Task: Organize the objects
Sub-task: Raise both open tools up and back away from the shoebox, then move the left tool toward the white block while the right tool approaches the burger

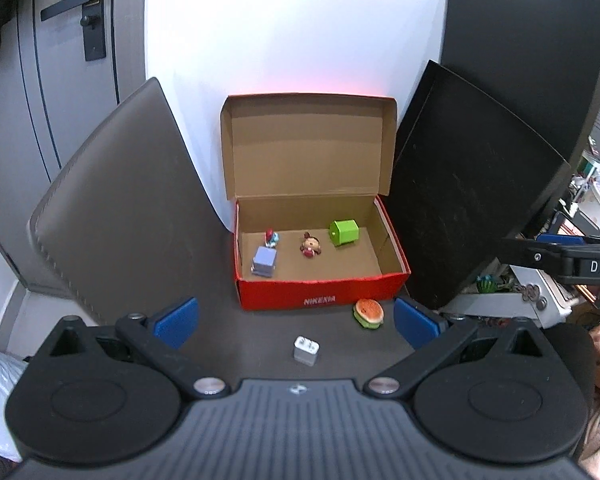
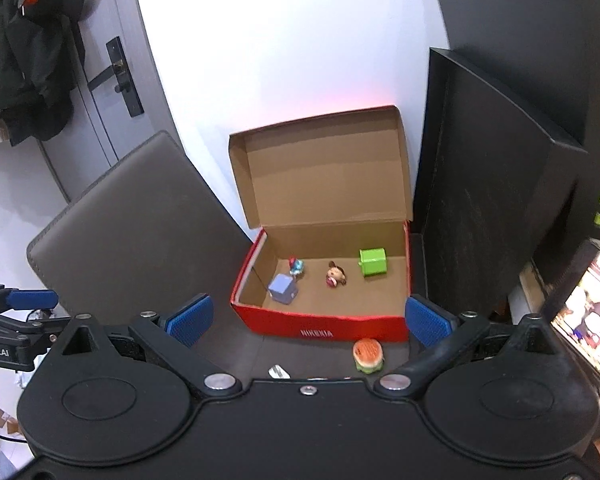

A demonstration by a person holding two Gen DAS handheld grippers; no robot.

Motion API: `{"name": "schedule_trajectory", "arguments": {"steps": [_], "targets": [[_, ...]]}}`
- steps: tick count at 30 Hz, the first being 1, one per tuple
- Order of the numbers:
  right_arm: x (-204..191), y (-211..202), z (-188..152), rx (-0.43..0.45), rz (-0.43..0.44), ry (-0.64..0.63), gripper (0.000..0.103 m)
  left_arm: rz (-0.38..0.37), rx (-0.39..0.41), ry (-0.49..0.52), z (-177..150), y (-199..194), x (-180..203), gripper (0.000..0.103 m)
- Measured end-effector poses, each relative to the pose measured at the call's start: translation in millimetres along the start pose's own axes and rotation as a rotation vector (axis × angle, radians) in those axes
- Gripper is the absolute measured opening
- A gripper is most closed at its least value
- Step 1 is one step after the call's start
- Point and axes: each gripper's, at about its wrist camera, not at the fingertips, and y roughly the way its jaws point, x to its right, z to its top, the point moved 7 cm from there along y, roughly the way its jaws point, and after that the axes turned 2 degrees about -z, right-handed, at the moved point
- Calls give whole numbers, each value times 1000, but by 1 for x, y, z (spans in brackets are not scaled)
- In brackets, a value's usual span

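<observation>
An open red cardboard box [image 1: 320,298] [image 2: 324,330] stands on the dark table against the white wall. Inside lie a purple cube [image 1: 264,261] [image 2: 283,289], a small blue-red figure [image 1: 272,239] [image 2: 296,266], a doll head [image 1: 311,246] [image 2: 336,275] and a green cube [image 1: 344,233] [image 2: 373,262]. A toy burger [image 1: 368,313] [image 2: 367,356] and a white charger plug [image 1: 307,350] [image 2: 279,372] lie on the table before the box. My left gripper [image 1: 296,320] is open above the plug. My right gripper [image 2: 308,318] is open before the box.
A grey pad [image 1: 116,220] [image 2: 132,236] leans at the left of the box and black panels [image 1: 472,200] [image 2: 488,200] stand at its right. A door [image 1: 60,60] is at the back left. Clutter [image 1: 592,200] lies beyond the table's right edge.
</observation>
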Motion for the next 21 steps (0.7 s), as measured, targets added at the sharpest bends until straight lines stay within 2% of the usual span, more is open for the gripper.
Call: {"name": "schedule_trajectory", "arguments": {"steps": [5, 9, 14, 21], "targets": [[9, -13, -13, -48, -43, -14, 103, 17, -34, -55, -21, -3, -9, 103], [14, -20, -23, -61, -36, 7, 103, 19, -45, -82, -32, -4, -17, 103], [11, -12, -34, -81, -20, 16, 103, 44, -28, -100, -35, -5, -25, 103], [21, -5, -40, -97, -57, 34, 103, 46, -42, -103, -37, 3, -23, 103]]}}
